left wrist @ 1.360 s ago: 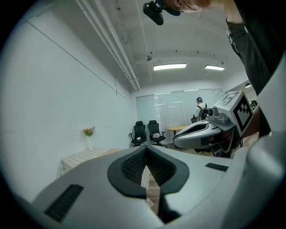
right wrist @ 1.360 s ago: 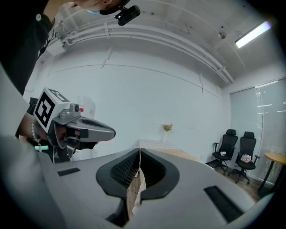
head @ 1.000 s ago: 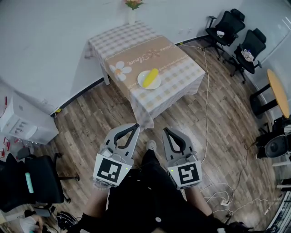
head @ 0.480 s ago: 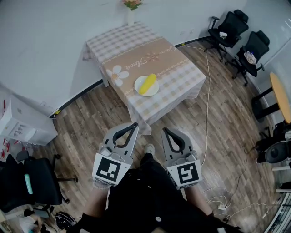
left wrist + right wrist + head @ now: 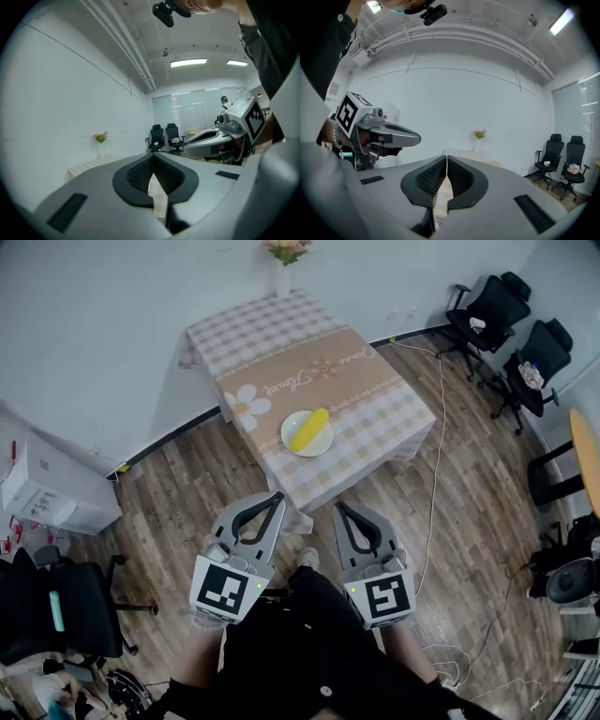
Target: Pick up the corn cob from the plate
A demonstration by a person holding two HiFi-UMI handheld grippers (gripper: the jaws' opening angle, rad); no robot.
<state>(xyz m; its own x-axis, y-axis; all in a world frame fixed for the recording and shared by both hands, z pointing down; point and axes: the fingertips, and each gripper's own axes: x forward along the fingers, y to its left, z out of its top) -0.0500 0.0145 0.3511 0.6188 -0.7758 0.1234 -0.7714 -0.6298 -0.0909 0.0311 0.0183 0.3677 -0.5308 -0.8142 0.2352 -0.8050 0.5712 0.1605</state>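
Head view: corn cob (image 5: pixel 308 428) sits on the white plate (image 5: pixel 290 440) on the checked table (image 5: pixel 370 395). Left gripper (image 5: pixel 278 498) and right gripper (image 5: pixel 340 507) hang well short of it, both clenched on nothing

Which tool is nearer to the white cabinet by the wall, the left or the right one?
Left. The left tool is to the right of the white cabinet; the right tool is beside the left one, farther right still.

Yellow corn cob (image 5: pixel 308 428) lying diagonally on white plate (image 5: pixel 292 442), table centre
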